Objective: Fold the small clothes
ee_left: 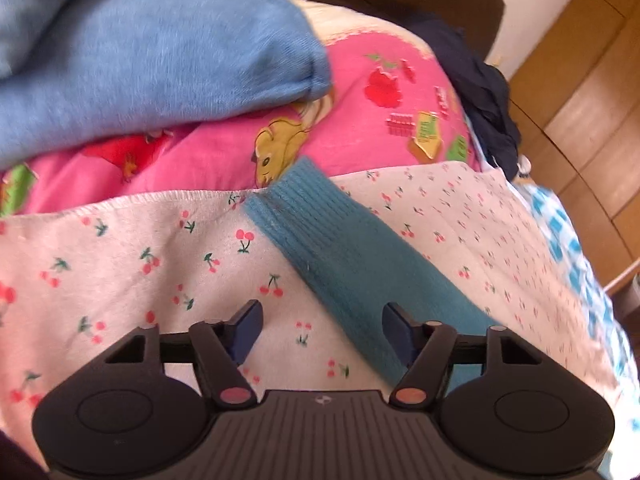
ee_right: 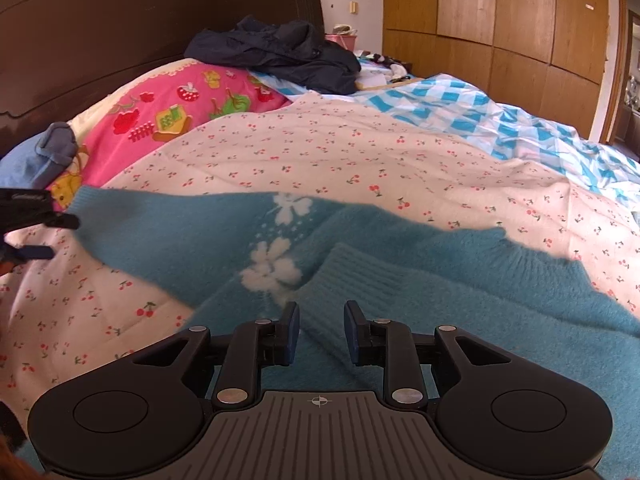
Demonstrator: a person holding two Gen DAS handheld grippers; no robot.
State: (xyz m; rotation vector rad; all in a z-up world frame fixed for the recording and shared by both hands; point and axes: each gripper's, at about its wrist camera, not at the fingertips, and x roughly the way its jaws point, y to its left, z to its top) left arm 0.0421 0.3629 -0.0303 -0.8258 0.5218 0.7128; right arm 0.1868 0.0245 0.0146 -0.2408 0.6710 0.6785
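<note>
Two grippers tilt downward over a bed. Nearest, the right gripper (ee_right: 322,332) hangs above the teal sweater (ee_right: 420,320), its fingers (ee_right: 291,330) narrowly parted with a ribbed cuff lying under the gap, not pinched. The left gripper (ee_left: 322,330) has fingers (ee_left: 250,324) at medium spread above one teal sleeve (ee_left: 332,248), nothing gripped. Underneath, the sweater lies spread on a cherry-print blanket (ee_right: 360,152). Farther back sit a pink cartoon pillow (ee_left: 224,148), a blue garment (ee_left: 140,64) and a dark headboard (ee_right: 140,20).
</note>
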